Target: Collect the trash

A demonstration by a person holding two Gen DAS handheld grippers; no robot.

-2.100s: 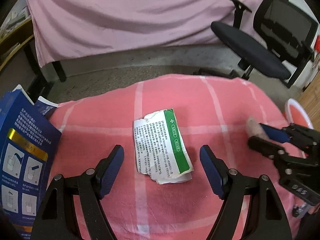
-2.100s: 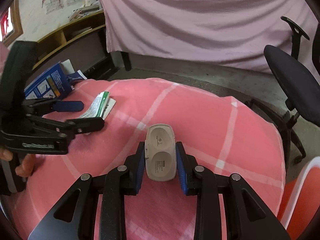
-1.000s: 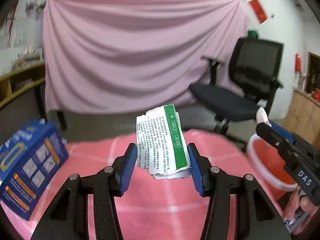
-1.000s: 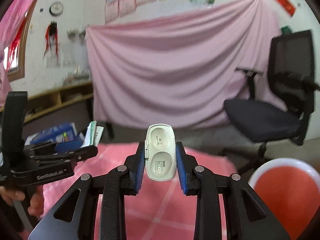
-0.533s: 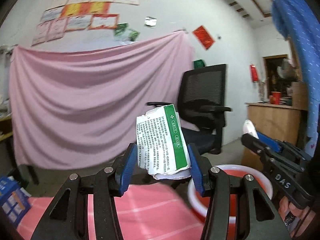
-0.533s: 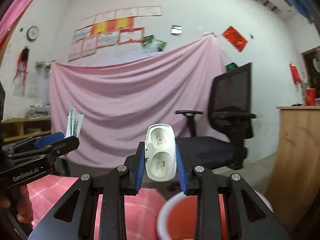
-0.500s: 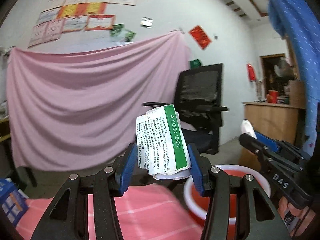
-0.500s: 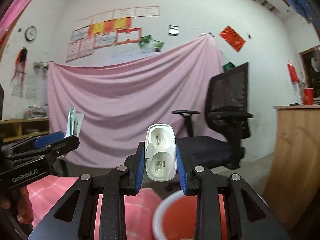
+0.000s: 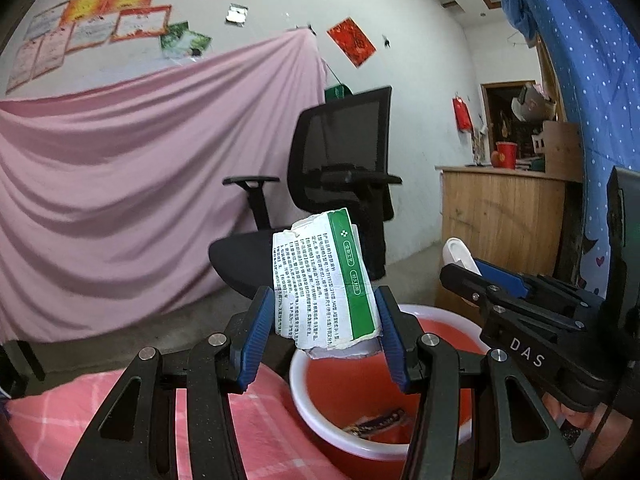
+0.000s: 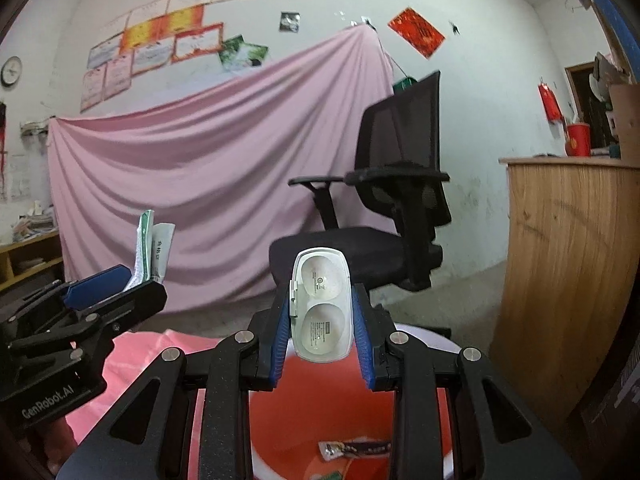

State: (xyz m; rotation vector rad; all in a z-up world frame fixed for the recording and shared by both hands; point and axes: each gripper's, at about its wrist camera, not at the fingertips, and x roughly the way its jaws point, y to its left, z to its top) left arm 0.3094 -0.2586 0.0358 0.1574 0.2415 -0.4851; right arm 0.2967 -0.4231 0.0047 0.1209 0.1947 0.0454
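My left gripper (image 9: 326, 334) is shut on a torn white-and-green printed packet (image 9: 326, 284), held upright over the near rim of a red basin with a white rim (image 9: 304, 400). My right gripper (image 10: 322, 326) is shut on a white plastic blister case (image 10: 322, 304), held above the same red basin (image 10: 320, 412). Each gripper shows in the other's view: the right gripper (image 9: 472, 274) at the right, the left gripper (image 10: 120, 284) at the left with the packet (image 10: 154, 248) edge-on. Wrappers (image 10: 354, 449) lie in the basin's bottom.
A black office chair (image 9: 336, 184) stands just behind the basin. A wooden counter (image 10: 572, 280) is to the right. A pink-checked cloth (image 9: 80, 412) covers the table at lower left. A pink sheet (image 10: 200, 180) hangs on the back wall.
Both grippers have lifted their items off the pink table and swung right. The blue box has left the view, and the red basin now lies below both.
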